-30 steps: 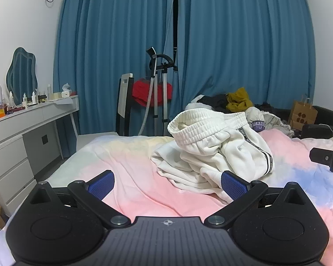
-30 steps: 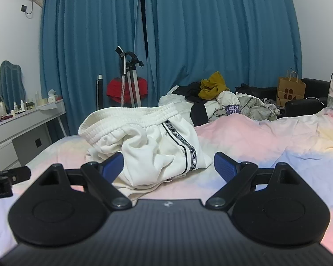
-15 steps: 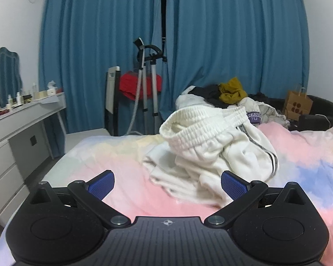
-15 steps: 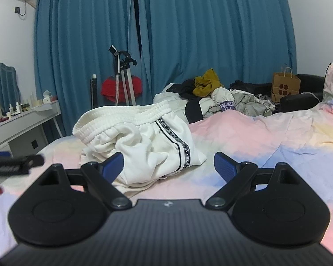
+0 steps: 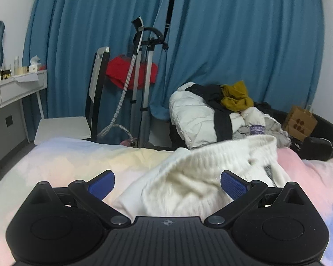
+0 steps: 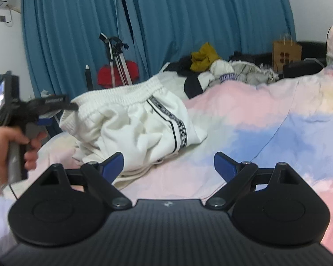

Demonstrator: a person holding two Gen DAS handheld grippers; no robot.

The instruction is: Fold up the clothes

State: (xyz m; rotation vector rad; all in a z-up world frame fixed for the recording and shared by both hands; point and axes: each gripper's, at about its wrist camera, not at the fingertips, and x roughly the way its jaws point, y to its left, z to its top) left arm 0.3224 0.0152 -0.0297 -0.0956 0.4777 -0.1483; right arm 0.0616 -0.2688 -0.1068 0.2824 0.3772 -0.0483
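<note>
I see the bed [image 6: 266, 115] filling the near and middle ground, covered with a pastel sheet in pink, blue and pale yellow patches, softly wrinkled. Crumpled white track trousers [image 6: 139, 122] with a black-and-white side stripe lie directly on it, left of centre, waistband toward the far side. At the far edge sits a heap of mixed clothes [image 6: 213, 71], a mustard garment [image 6: 203, 56] on top.

both wrist views looked low across the bed [image 5: 62, 155] toward the blue curtains [image 6: 188, 22]; the left sat nearest the white trousers [image 5: 188, 177], which both shared.
</note>
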